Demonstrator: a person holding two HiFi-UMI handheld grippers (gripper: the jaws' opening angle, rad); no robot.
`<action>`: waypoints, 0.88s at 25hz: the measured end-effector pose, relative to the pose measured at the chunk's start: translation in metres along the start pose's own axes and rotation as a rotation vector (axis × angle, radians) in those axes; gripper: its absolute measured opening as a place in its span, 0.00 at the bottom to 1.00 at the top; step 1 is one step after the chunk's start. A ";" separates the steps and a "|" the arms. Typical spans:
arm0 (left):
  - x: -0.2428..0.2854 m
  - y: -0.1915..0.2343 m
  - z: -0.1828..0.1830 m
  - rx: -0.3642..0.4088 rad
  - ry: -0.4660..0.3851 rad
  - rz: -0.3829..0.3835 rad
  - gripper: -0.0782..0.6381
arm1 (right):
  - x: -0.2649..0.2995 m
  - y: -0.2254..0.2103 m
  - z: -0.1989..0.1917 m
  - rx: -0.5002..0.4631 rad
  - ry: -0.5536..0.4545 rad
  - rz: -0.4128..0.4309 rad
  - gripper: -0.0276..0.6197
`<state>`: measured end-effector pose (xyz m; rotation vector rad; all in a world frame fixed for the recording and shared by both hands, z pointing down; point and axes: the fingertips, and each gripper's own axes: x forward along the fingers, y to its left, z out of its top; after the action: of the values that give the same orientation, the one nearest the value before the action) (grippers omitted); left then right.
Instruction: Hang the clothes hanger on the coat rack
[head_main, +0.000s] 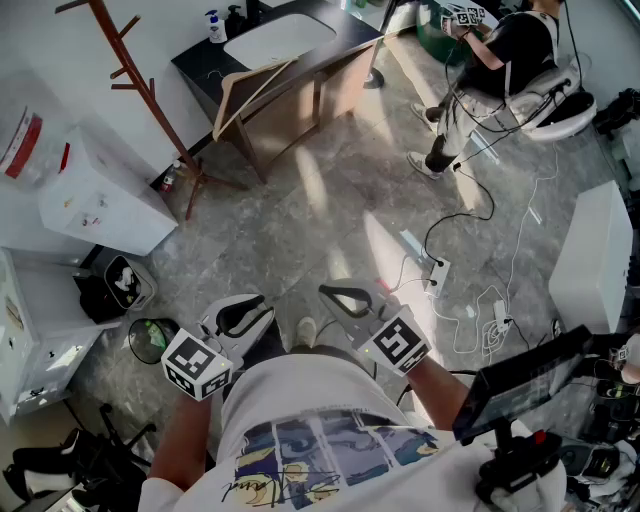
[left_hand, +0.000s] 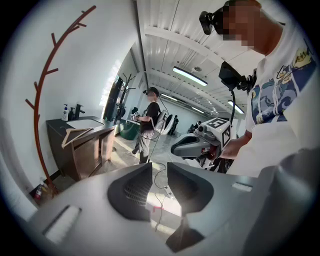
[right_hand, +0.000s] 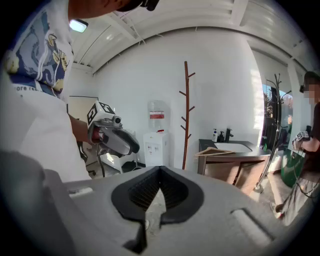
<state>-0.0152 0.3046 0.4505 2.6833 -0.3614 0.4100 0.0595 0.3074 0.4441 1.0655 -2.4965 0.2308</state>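
The red-brown branch-shaped coat rack (head_main: 130, 70) stands by the white wall at the far left, seen also in the left gripper view (left_hand: 37, 110) and the right gripper view (right_hand: 186, 115). A wooden clothes hanger (head_main: 255, 85) lies on the dark cabinet beside it (left_hand: 77, 134) (right_hand: 216, 151), well away from both grippers. My left gripper (head_main: 240, 315) (left_hand: 159, 167) is held close to my body, open with nothing between its jaws. My right gripper (head_main: 345, 298) (right_hand: 160, 170) is beside it, jaws closed together and empty.
The dark cabinet with a white sink (head_main: 270, 50) stands against the wall. White boxes (head_main: 95, 205) and a water dispenser (right_hand: 156, 135) are at the left. Another person (head_main: 500, 60) sits at the far right. Cables and a power strip (head_main: 437, 272) lie on the grey floor.
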 end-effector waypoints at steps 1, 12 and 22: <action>0.001 -0.001 0.000 -0.001 -0.002 0.002 0.25 | -0.002 0.000 -0.001 -0.003 -0.001 -0.001 0.05; 0.008 0.000 0.001 -0.014 0.000 0.039 0.25 | -0.007 -0.012 -0.002 -0.001 -0.033 0.021 0.05; 0.008 0.077 0.010 -0.114 -0.024 0.086 0.26 | 0.022 -0.044 0.000 0.042 -0.017 0.024 0.16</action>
<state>-0.0294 0.2301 0.4709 2.5707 -0.4936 0.3708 0.0774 0.2628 0.4537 1.0588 -2.5315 0.2840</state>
